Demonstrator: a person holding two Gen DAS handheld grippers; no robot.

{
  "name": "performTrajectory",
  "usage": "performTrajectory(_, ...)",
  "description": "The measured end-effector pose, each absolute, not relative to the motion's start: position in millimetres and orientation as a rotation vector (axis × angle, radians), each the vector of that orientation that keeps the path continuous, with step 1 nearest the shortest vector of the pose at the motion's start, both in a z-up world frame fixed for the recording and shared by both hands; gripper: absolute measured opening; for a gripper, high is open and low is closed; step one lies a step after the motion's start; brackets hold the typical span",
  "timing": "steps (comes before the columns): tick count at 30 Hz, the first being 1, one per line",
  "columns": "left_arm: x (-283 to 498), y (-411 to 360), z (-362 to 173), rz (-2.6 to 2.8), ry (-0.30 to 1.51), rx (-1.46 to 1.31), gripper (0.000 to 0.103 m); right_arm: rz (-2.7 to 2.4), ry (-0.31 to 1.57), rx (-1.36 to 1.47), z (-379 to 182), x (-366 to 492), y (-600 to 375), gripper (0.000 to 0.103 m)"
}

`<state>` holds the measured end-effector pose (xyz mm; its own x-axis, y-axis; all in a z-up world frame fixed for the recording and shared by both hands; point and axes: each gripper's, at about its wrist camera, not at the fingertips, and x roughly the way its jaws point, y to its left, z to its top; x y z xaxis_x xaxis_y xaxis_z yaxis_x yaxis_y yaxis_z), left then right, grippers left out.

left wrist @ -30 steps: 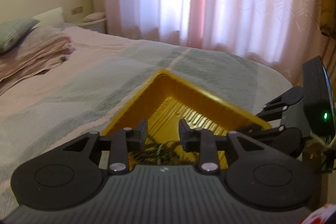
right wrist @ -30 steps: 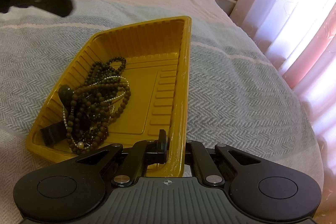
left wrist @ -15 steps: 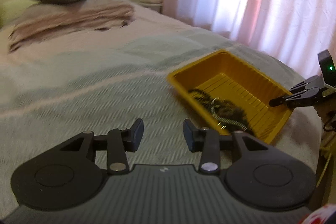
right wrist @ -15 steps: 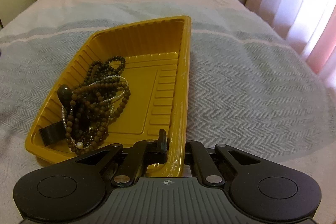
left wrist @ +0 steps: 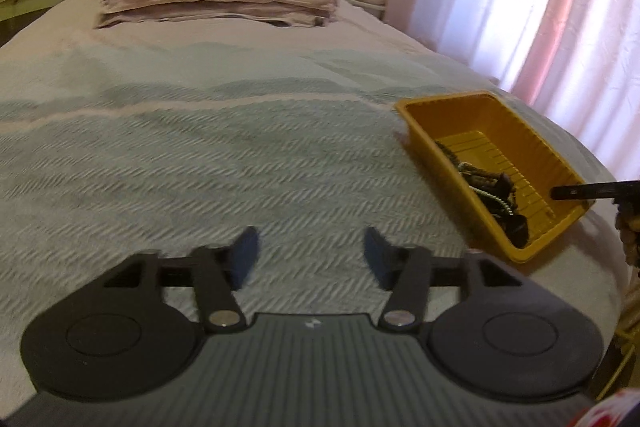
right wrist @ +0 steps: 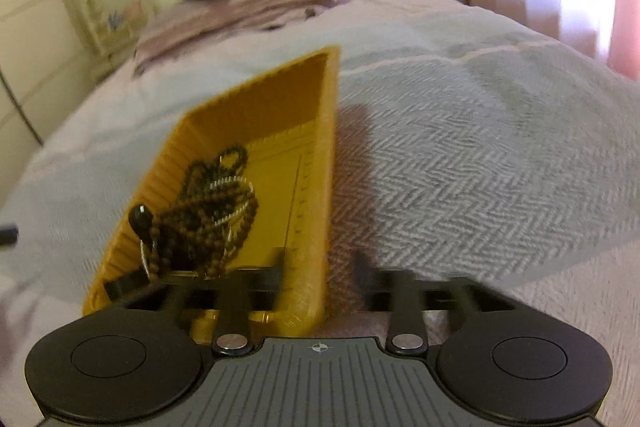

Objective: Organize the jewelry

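Presently: yellow plastic tray point(right wrist: 320, 163) on grey herringbone bedspread point(left wrist: 200, 167), holding tangled brown bead necklaces point(right wrist: 212, 203). Right gripper point(right wrist: 320, 279): jaws spread, straddling the tray's near corner wall. Left gripper point(left wrist: 310, 259): jaws spread, empty, above bedspread, well apart from tray

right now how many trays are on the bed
1. The yellow tray sits on the bed near its curtain-side edge, with a heap of bead necklaces inside. The right gripper straddles its near wall, jaws open.
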<state>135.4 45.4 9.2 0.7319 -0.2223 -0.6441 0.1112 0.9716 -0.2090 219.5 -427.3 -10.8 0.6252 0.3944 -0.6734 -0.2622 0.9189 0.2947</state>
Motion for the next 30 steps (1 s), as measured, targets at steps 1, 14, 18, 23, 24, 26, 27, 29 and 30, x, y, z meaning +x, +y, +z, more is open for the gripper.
performTrajectory(1, 131, 48, 8, -0.171, 0.724, -0.163, 0.072, 0.378, 0.797, 0.213, -9, 216, -433, 0.061)
performTrajectory(14, 101, 58, -4, -0.052, 0.723, -0.202, 0.101, 0.107, 0.68, 0.21, 35, 140, -397, 0.067)
performTrajectory(18, 95, 51, -6, -0.023, 0.702, -0.176, 0.103, 0.116, 0.667, 0.192, 42, 118, -349, 0.07)
performTrajectory(23, 87, 43, -8, 0.008, 0.709, -0.163, 0.103, 0.21, 0.746, 0.157, 34, 108, -287, 0.072)
performTrajectory(24, 85, 42, -8, 0.009, 0.718, -0.167, 0.103, 0.229, 0.759, 0.147, 31, 107, -276, 0.072)
performTrajectory(26, 81, 38, -6, 0.004, 0.73, -0.162, 0.103, 0.265, 0.777, 0.107, 24, 103, -257, 0.072)
performTrajectory(27, 79, 34, -4, -0.001, 0.731, -0.157, 0.103, 0.281, 0.786, 0.079, 21, 101, -247, 0.072)
performTrajectory(29, 74, 28, -1, -0.002, 0.73, -0.152, 0.103, 0.293, 0.791, 0.026, 15, 97, -233, 0.072)
performTrajectory(30, 72, 26, -1, 0.001, 0.73, -0.152, 0.103, 0.288, 0.795, 0.003, 12, 97, -227, 0.072)
